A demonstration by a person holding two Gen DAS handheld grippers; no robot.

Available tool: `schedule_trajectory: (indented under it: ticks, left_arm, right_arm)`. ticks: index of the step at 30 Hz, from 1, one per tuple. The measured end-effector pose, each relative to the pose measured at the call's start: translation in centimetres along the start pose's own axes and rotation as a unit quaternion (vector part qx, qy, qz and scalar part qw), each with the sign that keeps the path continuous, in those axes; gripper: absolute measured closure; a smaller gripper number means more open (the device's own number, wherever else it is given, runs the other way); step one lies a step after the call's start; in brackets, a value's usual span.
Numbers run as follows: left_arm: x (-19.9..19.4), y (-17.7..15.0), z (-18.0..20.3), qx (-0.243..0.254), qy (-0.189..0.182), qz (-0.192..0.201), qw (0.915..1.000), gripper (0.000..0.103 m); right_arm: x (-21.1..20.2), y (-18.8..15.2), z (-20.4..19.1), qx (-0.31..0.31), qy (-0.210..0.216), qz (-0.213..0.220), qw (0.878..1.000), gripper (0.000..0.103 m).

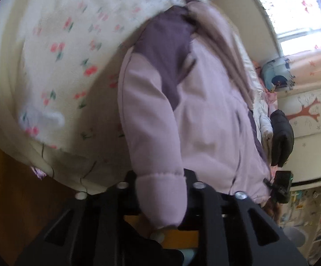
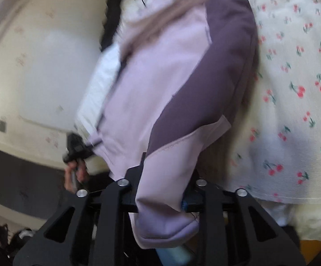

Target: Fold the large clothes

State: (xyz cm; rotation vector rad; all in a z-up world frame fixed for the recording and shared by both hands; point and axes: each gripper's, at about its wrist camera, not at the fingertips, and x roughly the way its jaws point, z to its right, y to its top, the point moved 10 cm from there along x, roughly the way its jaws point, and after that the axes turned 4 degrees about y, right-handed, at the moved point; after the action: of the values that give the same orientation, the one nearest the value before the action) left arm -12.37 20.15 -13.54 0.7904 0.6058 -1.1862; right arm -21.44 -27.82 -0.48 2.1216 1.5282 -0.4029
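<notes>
Nearest the left wrist camera, the left gripper (image 1: 160, 196) was pinched on the cuff of a padded lilac sleeve (image 1: 158, 177), the quilted cuff bulging between its black fingers (image 1: 204, 199). In the right wrist view the right gripper (image 2: 162, 190) was likewise clamped on the other sleeve (image 2: 160, 199), whose end hung folded below the jaws.

Both sleeves belonged to a puffy jacket (image 1: 204, 115), pale lilac with darker purple panels across the shoulders and upper arms, a seam line running along the arm, and a zip with a dark pull near its hem. It lay spread over the bed's near edge, on a cream bedcover (image 1: 56, 71) printed with small red cherries.

Beyond the jacket's far side, the left view showed a black padded garment (image 1: 281, 137) and white fabric beside it. The right view, blurred, caught a hand (image 2: 73, 175) holding the other gripper.
</notes>
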Motion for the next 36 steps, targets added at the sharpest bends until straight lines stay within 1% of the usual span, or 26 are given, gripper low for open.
schedule_trajectory:
  ticks: [1,2,3,5,6,10,12,14,16,17,18,19,20,21,23,24,25,26,27,28,30,31,32,34,35,36]
  left_arm:
    - [-0.5,0.2,0.7,0.006,-0.001,0.009,0.9999,0.086]
    - [-1.3,0.6,1.6,0.008,-0.01,0.018,0.9998,0.087]
    - [-2.7,0.8,3.2,0.015,-0.028,0.033,0.999,0.087]
    - [-4.8,1.1,5.5,0.031,-0.045,0.053,0.9971,0.089]
    - [-6.4,1.1,7.2,0.044,-0.06,0.066,0.9951,0.089]
    - [-11.4,-0.6,11.5,0.085,-0.098,0.088,0.9876,0.089]
    - [-13.0,-2.9,12.6,0.107,-0.11,0.086,0.9843,0.089]
    - [-13.9,-5.1,12.6,0.118,-0.119,0.078,0.9828,0.089]
    - [-14.1,-8.6,11.9,0.148,-0.118,0.048,0.9808,0.089]
    - [-13.6,-10.6,11.0,0.172,-0.109,0.019,0.9789,0.089]
    - [-13.1,-11.7,10.4,0.18,-0.096,0.004,0.9789,0.089]
    - [-12.6,-13.0,8.8,0.178,-0.08,-0.019,0.9806,0.087]
    - [-12.1,-14.3,6.9,0.176,-0.064,-0.045,0.9813,0.086]
    - [-12.0,-14.9,5.3,0.17,-0.048,-0.055,0.9827,0.086]
    - [-12.6,-14.9,1.4,0.138,-0.005,-0.057,0.9888,0.085]
    - [-13.3,-14.5,-0.7,0.111,0.011,-0.055,0.9923,0.085]
    - [-14.1,-13.7,-2.6,0.088,0.034,-0.037,0.9949,0.085]
    - [-15.0,-12.5,-4.3,0.061,0.063,-0.017,0.996,0.085]
    - [-16.1,-10.6,-5.6,0.035,0.09,0.01,0.9953,0.085]
    - [-16.8,-8.7,-5.7,0.027,0.09,0.035,0.995,0.084]
    - [-16.7,-5.1,-3.6,0.04,0.069,0.07,0.9944,0.08]
    - [-16.2,-3.4,-1.9,0.055,0.058,0.089,0.9928,0.069]
    - [-15.6,-2.1,-0.6,0.064,0.049,0.104,0.9913,0.053]
    - [-13.2,1.0,2.9,0.082,0.027,0.13,0.9878,0.04]
    - [-11.7,2.4,4.6,0.087,0.021,0.134,0.9868,0.038]
    - [-9.7,3.8,6.6,0.093,0.012,0.135,0.9864,0.037]
  right_arm:
    - [-0.4,0.7,-0.9,0.001,0.017,0.021,1.0,0.084]
    - [-1.2,1.9,-2.6,-0.009,0.05,0.056,0.997,0.086]
    - [-2.2,3.0,-4.2,-0.02,0.074,0.084,0.994,0.086]
    - [-4.5,4.8,-7.1,-0.04,0.105,0.125,0.986,0.086]
    - [-5.7,5.5,-8.5,-0.051,0.112,0.139,0.983,0.086]
    - [-10.9,6.5,-11.5,-0.078,0.119,0.169,0.975,0.087]
    - [-13.5,5.5,-11.9,-0.089,0.125,0.176,0.972,0.087]
    - [-15.5,3.8,-11.4,-0.093,0.122,0.169,0.974,0.087]
    - [-16.6,0.5,-10.0,-0.105,0.098,0.126,0.981,0.086]
    - [-16.7,-1.5,-8.5,-0.104,0.072,0.104,0.987,0.084]
    - [-17.0,-3.0,-6.7,-0.093,0.056,0.083,0.991,0.082]
    - [-16.8,-4.4,-5.0,-0.082,0.035,0.062,0.994,0.081]
    - [-16.8,-5.9,-2.2,-0.066,-0.008,0.045,0.997,0.077]
    - [-17.1,-6.7,0.0,-0.049,-0.037,0.038,0.997,0.074]
    - [-18.2,-7.2,2.5,-0.023,-0.06,0.046,0.997,0.072]
    - [-18.8,-6.7,2.9,-0.018,-0.07,0.063,0.995,0.069]
    - [-19.9,-5.3,3.1,-0.014,-0.074,0.088,0.993,0.066]
    - [-20.8,-3.6,2.8,-0.016,-0.066,0.109,0.992,0.057]
    - [-21.0,-2.0,2.2,-0.023,-0.062,0.126,0.99,0.043]
    - [-21.2,0.1,1.6,-0.033,-0.063,0.144,0.987,0.038]
    - [-19.7,4.0,0.1,-0.055,-0.047,0.156,0.985,0.028]
    - [-18.4,6.4,-0.3,-0.063,-0.037,0.16,0.984,0.024]
    - [-17.0,8.8,-0.3,-0.065,-0.038,0.164,0.984,0.022]
    - [-13.5,12.6,0.1,-0.075,-0.044,0.159,0.983,0.022]
    - [-11.3,15.3,0.7,-0.075,-0.059,0.162,0.982,0.022]
    - [-9.7,17.0,1.6,-0.067,-0.069,0.163,0.982,0.022]
